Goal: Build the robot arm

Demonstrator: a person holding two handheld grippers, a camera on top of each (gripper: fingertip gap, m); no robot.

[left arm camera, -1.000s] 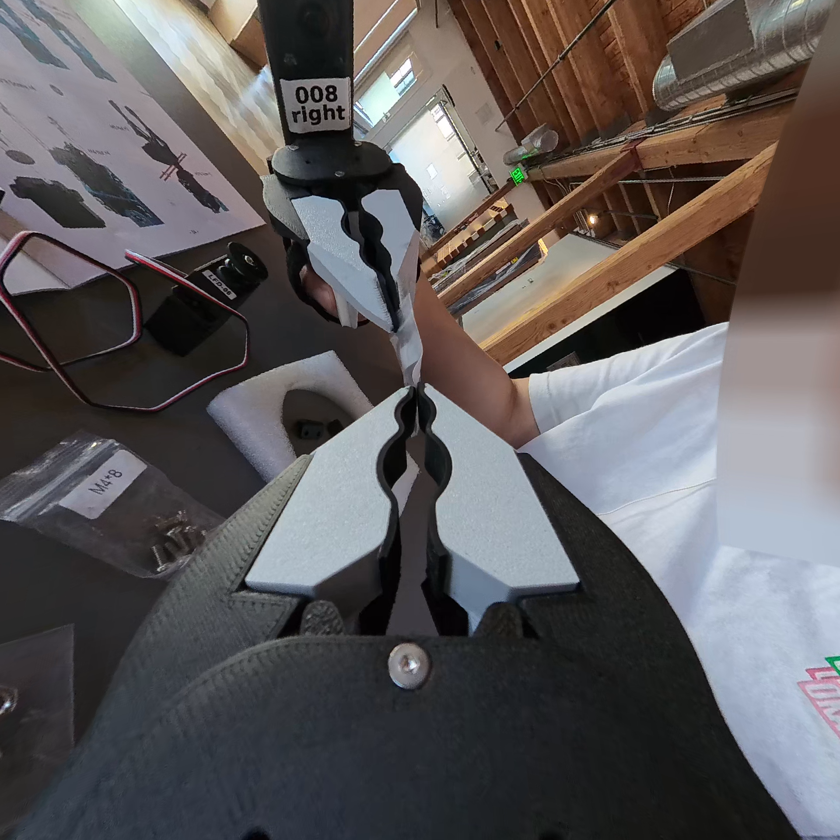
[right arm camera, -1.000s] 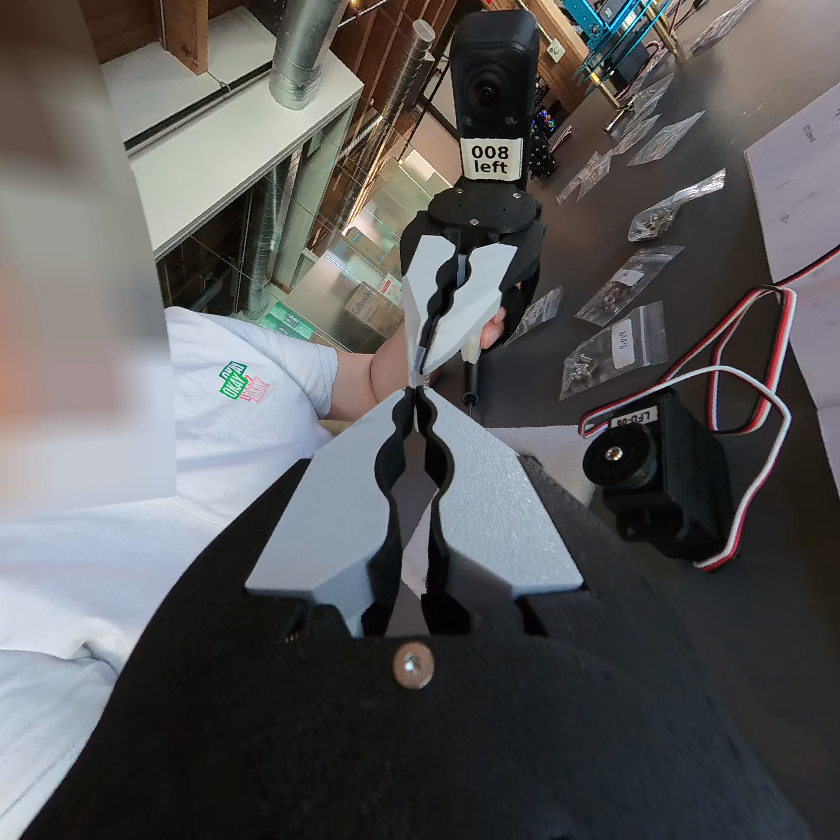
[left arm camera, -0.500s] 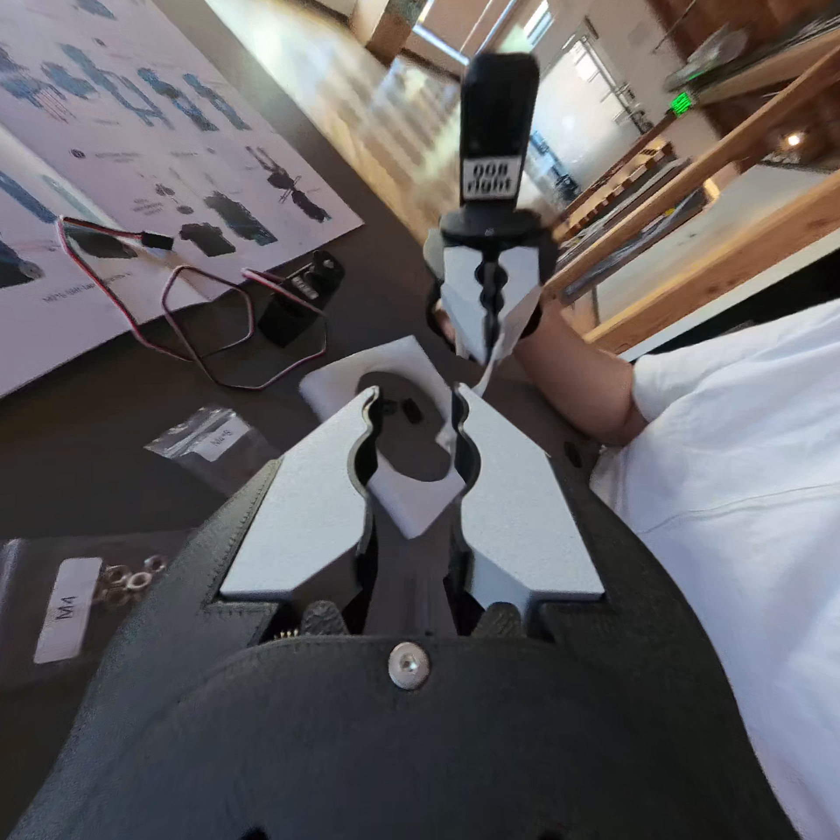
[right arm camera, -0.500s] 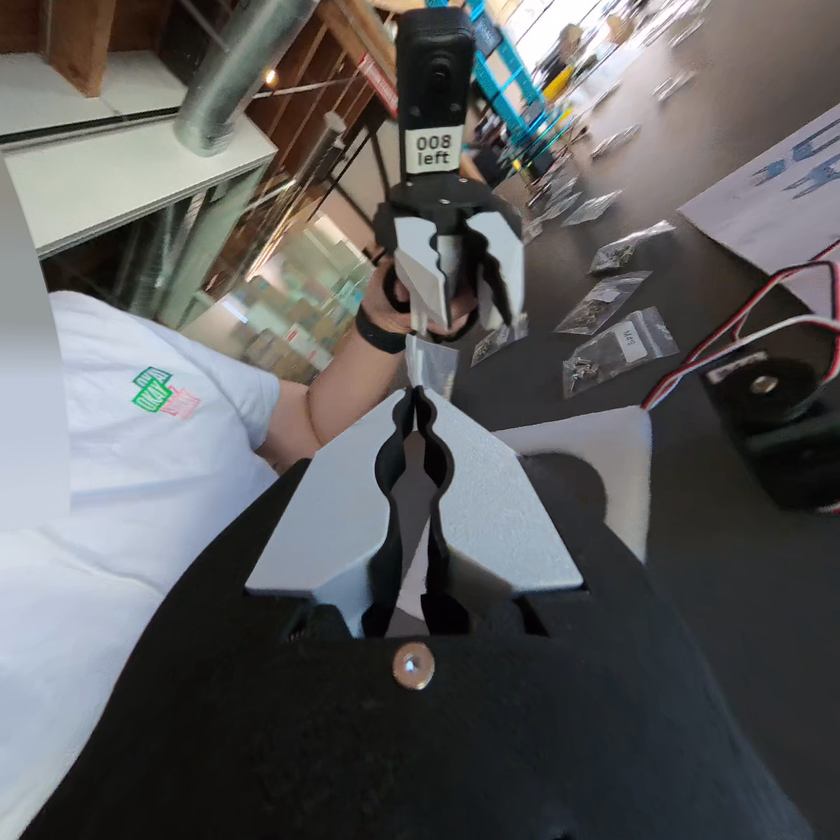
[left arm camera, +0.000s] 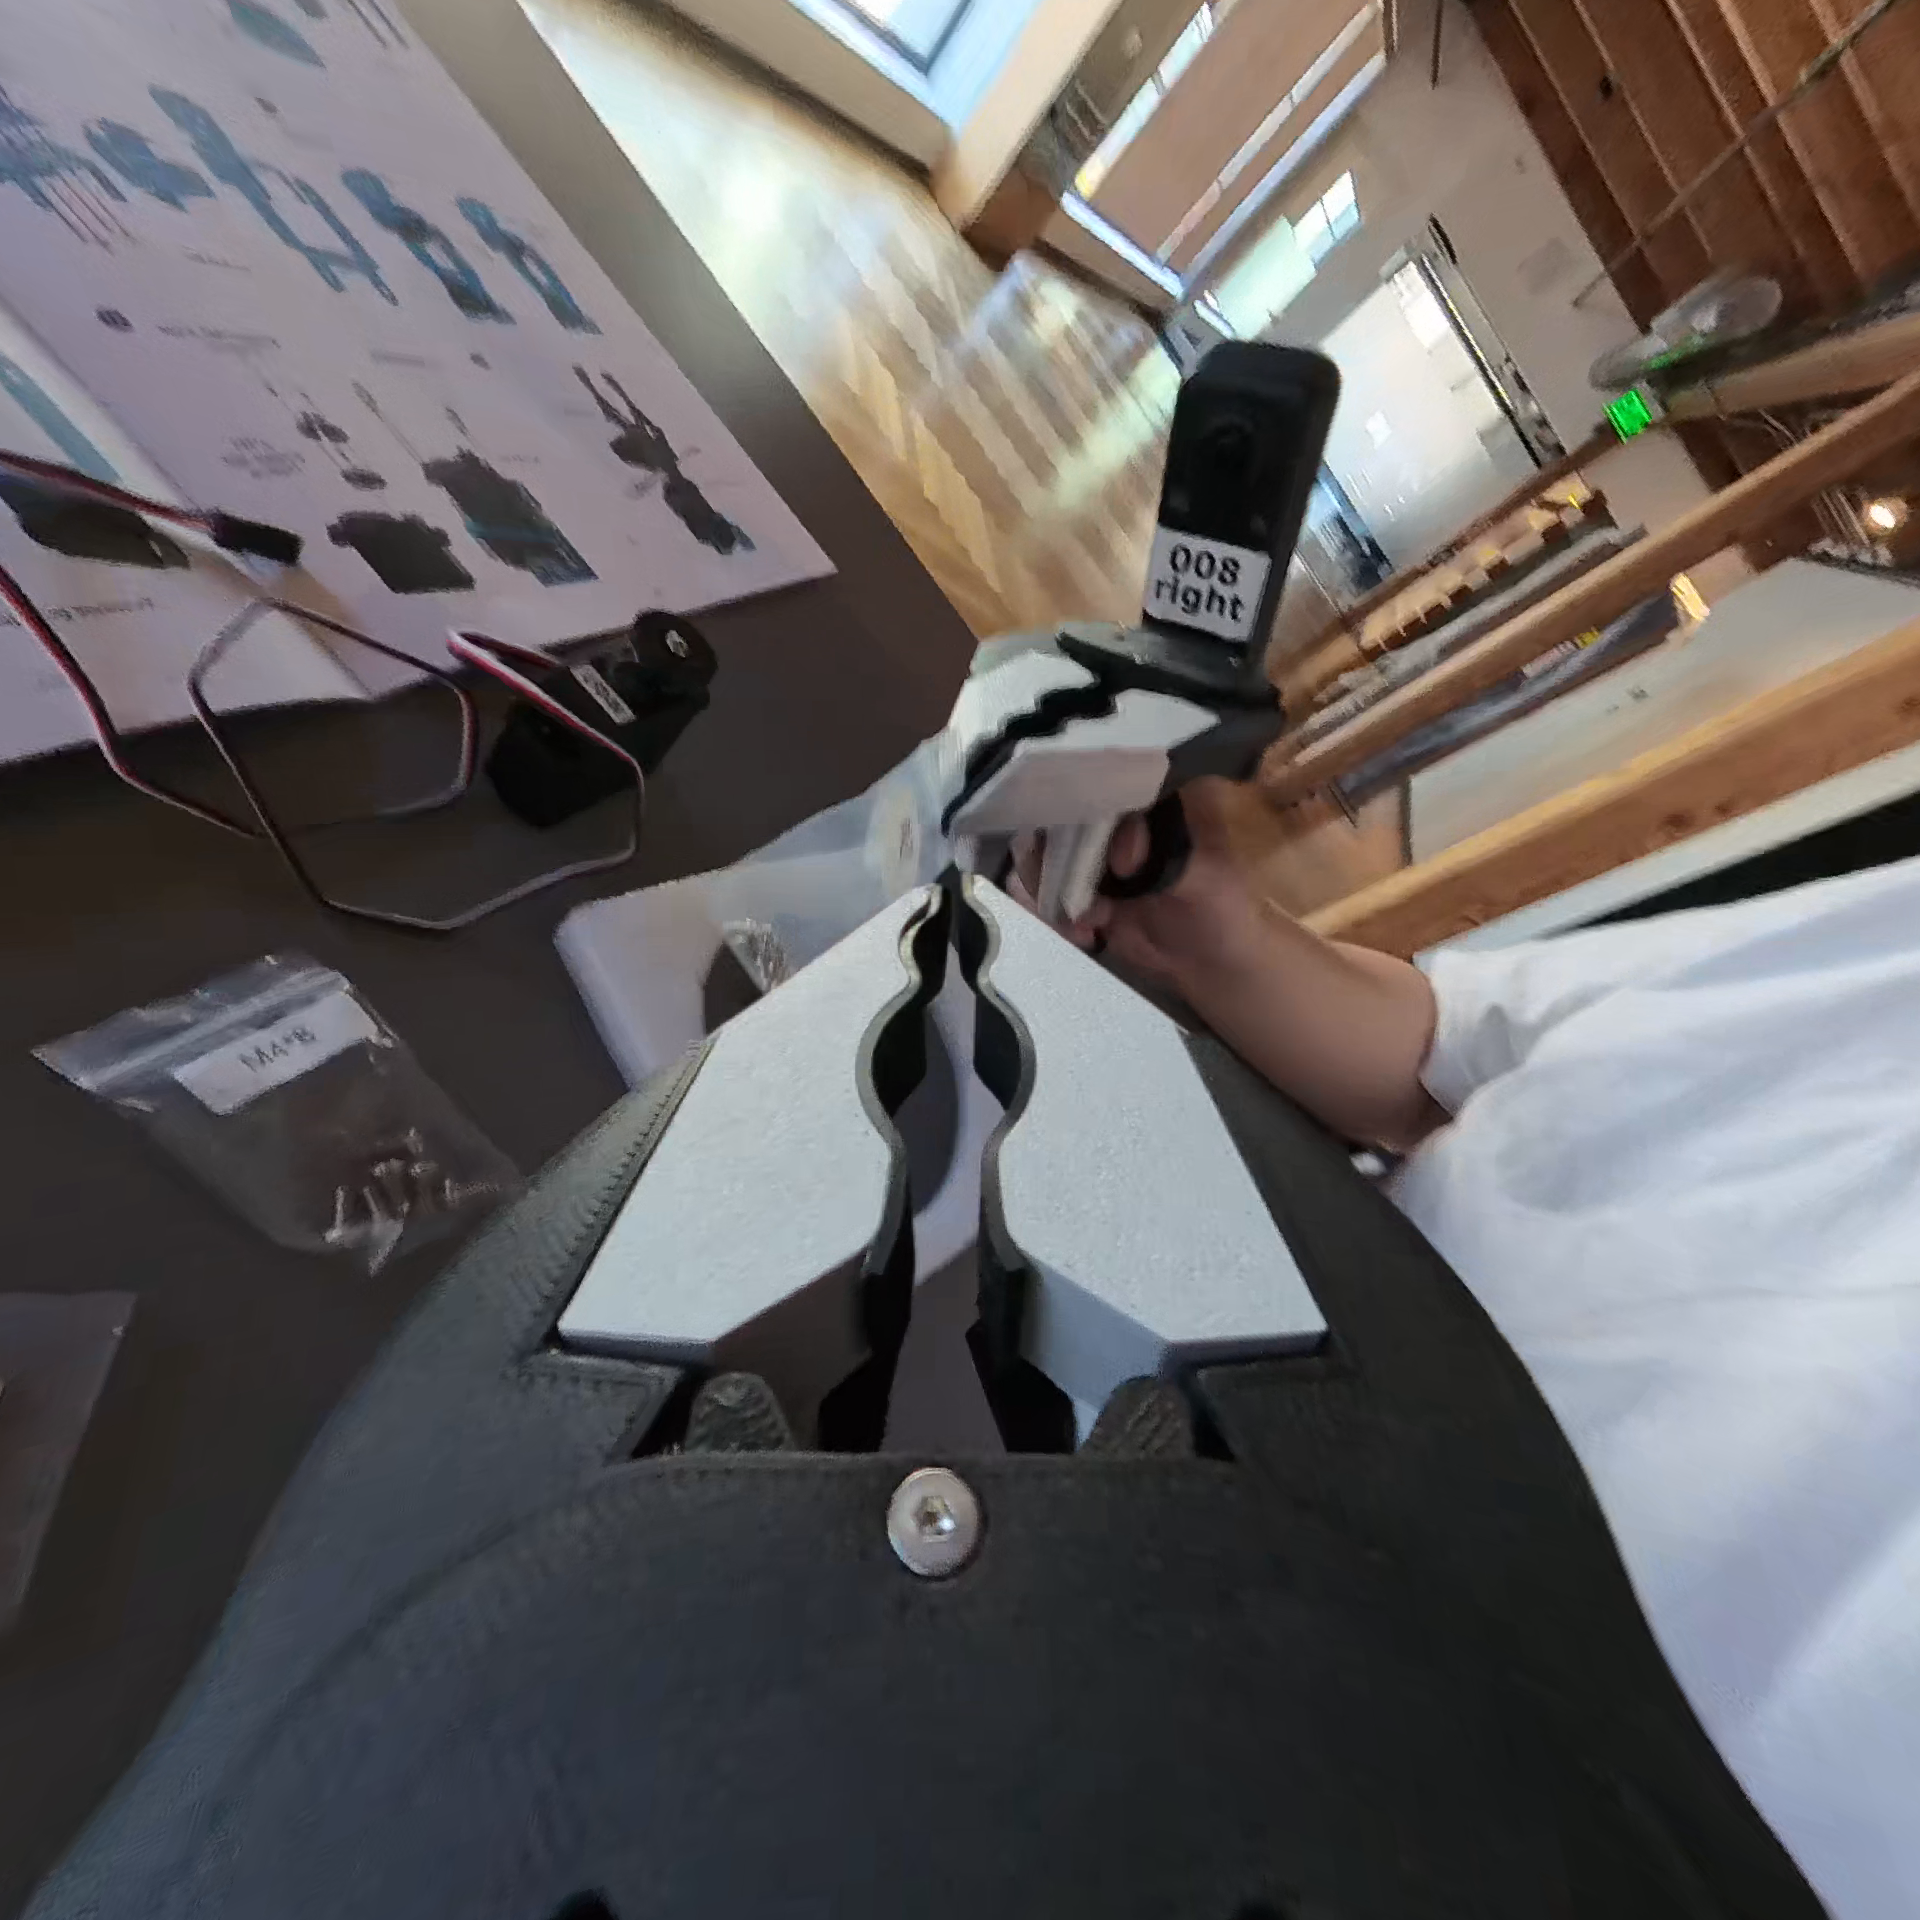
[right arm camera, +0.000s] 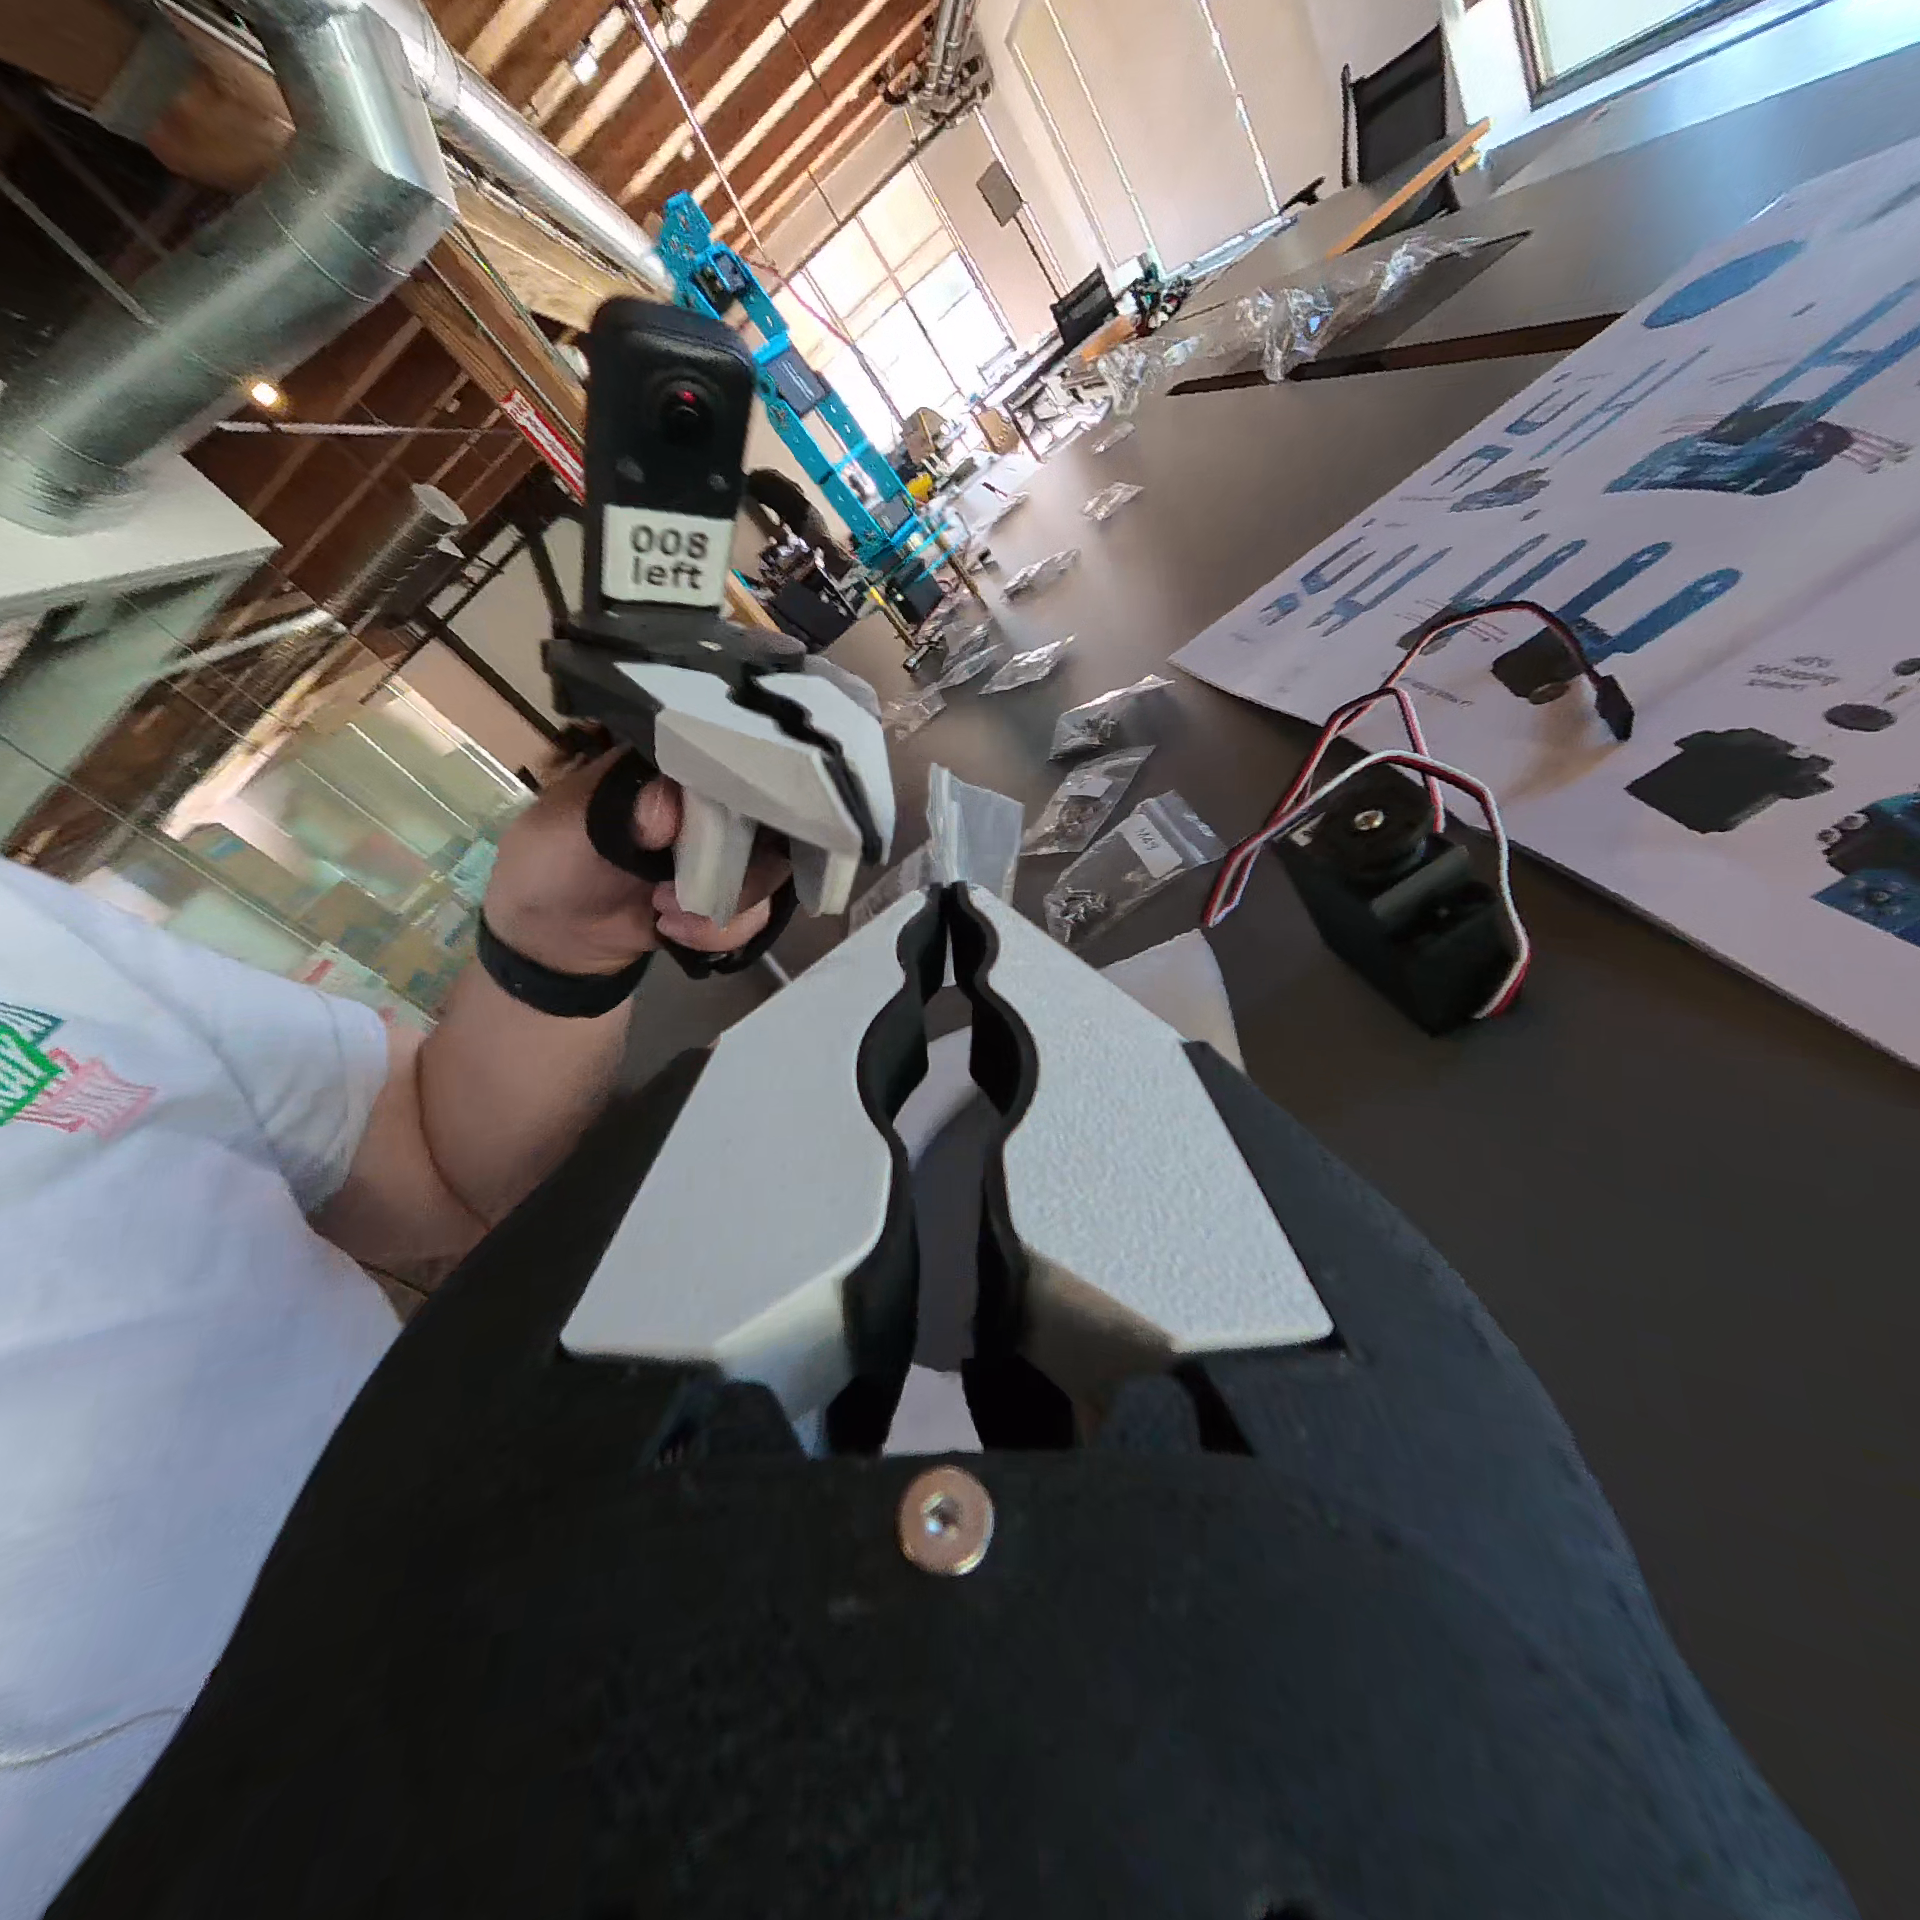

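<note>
right tongs (right arm camera: 951,891) pinch clear bag (right arm camera: 977,831) | servo (right arm camera: 1413,914) near (blurred, probably screws)

Each gripper, the left gripper (left arm camera: 957,891) and the right gripper (right arm camera: 952,902), is built from a black textured body with one silver screw near the camera and two light grey fingers (left arm camera: 774,1132) lined with wavy black pads. A black camera block bearing a white label is mounted on top of each. A white short-sleeved shirt (right arm camera: 135,1226) with a green and pink chest print is worn, and a black wristband (right arm camera: 545,975) on the left wrist.
</note>
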